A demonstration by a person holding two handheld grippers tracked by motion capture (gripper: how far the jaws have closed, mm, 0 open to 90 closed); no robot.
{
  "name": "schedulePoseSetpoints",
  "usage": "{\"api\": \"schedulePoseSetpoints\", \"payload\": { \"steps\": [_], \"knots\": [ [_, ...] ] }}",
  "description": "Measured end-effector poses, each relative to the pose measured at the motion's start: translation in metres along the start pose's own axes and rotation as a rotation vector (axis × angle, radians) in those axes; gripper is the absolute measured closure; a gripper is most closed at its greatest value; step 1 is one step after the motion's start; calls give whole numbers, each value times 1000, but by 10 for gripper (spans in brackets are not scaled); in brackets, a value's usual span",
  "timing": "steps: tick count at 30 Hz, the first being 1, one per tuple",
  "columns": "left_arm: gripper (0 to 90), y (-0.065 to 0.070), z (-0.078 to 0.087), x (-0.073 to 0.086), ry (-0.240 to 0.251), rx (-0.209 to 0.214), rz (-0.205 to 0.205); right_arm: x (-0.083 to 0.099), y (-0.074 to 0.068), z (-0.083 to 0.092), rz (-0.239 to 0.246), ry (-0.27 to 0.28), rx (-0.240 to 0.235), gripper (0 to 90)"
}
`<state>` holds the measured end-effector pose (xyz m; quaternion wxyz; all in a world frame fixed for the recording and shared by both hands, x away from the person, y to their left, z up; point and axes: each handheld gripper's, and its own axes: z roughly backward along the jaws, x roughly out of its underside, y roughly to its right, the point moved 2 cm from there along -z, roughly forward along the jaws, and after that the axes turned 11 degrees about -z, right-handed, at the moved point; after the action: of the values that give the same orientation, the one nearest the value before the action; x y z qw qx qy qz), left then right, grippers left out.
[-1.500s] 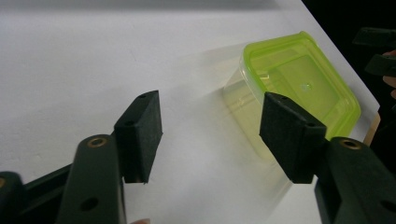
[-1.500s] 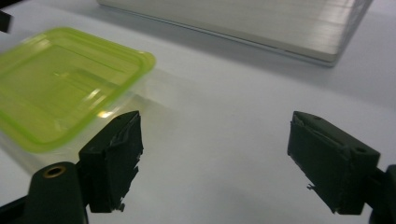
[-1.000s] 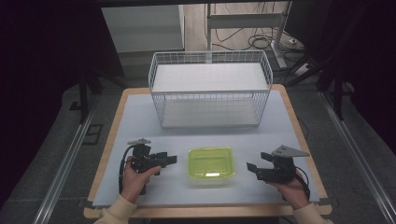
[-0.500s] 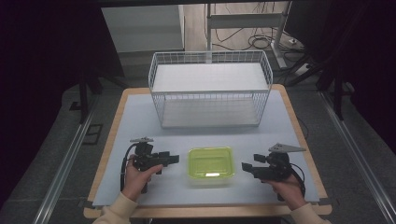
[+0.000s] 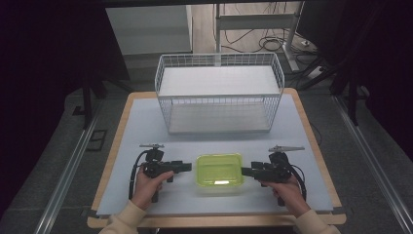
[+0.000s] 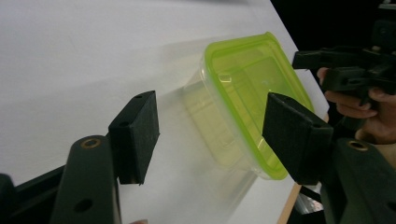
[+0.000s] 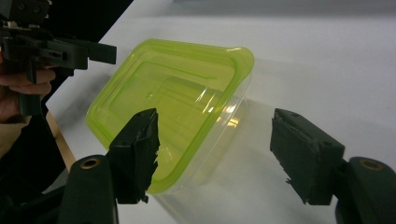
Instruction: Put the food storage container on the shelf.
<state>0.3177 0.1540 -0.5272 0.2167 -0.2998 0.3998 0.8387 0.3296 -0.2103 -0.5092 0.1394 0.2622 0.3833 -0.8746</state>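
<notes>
A clear container with a lime-green lid (image 5: 219, 168) (image 6: 247, 93) (image 7: 173, 93) lies on the white table near its front edge. My left gripper (image 5: 187, 166) (image 6: 212, 116) points at the container's left side, open, with its tips just short of it. From the other side my right gripper (image 5: 245, 171) (image 7: 217, 140) has its tips at the container's right edge. Its jaws have just been closing and stand open. A near corner of the container lies between them, and neither pad visibly presses on it. A hand holds each gripper.
A white wire basket (image 5: 219, 97) stands at the back of the table, behind the container. The white mat (image 5: 141, 126) ends in a wooden edge (image 5: 214, 222) at the front. Dark floor and cables lie around the table.
My right gripper has slid left up to the container's right edge and its jaws have narrowed. My left gripper has stayed put.
</notes>
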Motion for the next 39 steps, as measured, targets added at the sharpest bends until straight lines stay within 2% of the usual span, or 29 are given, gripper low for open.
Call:
{"api": "schedulePoseSetpoints", "payload": {
  "steps": [4,8,12,16,20,21,23,24,25,26,27,28,29,34,39],
  "knots": [
    [366,2,-9,1,-21,18,7,-3,1,-7,-24,-11,-5,354],
    [383,1,-17,2,-34,48,33,-6,3,-12,-44,-22,-2,378],
    [418,3,-24,3,-50,65,31,-6,7,-17,-77,-43,-13,424],
    [450,4,-27,4,-63,77,28,-4,7,-19,-84,-63,-27,457],
    [519,5,-29,5,-66,99,34,-3,8,-20,-99,-74,-47,507],
    [548,5,-31,6,-64,110,43,-3,8,-22,-113,-83,-62,542],
    [575,5,-31,6,-64,112,43,-2,8,-22,-119,-89,-67,560],
    [651,6,-32,6,-63,114,43,-2,9,-24,-127,-99,-81,618],
    [651,7,-32,6,-61,113,41,-2,9,-24,-127,-99,-81,618],
    [679,8,-31,6,-60,95,30,-1,8,-24,-131,-106,-83,630],
    [695,8,-31,6,-60,96,28,-1,8,-24,-129,-99,-73,674],
    [701,8,-30,6,-53,98,31,0,9,-23,-131,-100,-70,681],
    [720,9,-30,6,-49,100,32,0,9,-22,-146,-96,-74,709],
    [785,12,-22,5,-5,105,31,0,5,-15,-170,-72,-95,774],
    [818,15,-20,6,-3,93,15,0,1,-10,-169,-41,-113,812]
  ]
}}
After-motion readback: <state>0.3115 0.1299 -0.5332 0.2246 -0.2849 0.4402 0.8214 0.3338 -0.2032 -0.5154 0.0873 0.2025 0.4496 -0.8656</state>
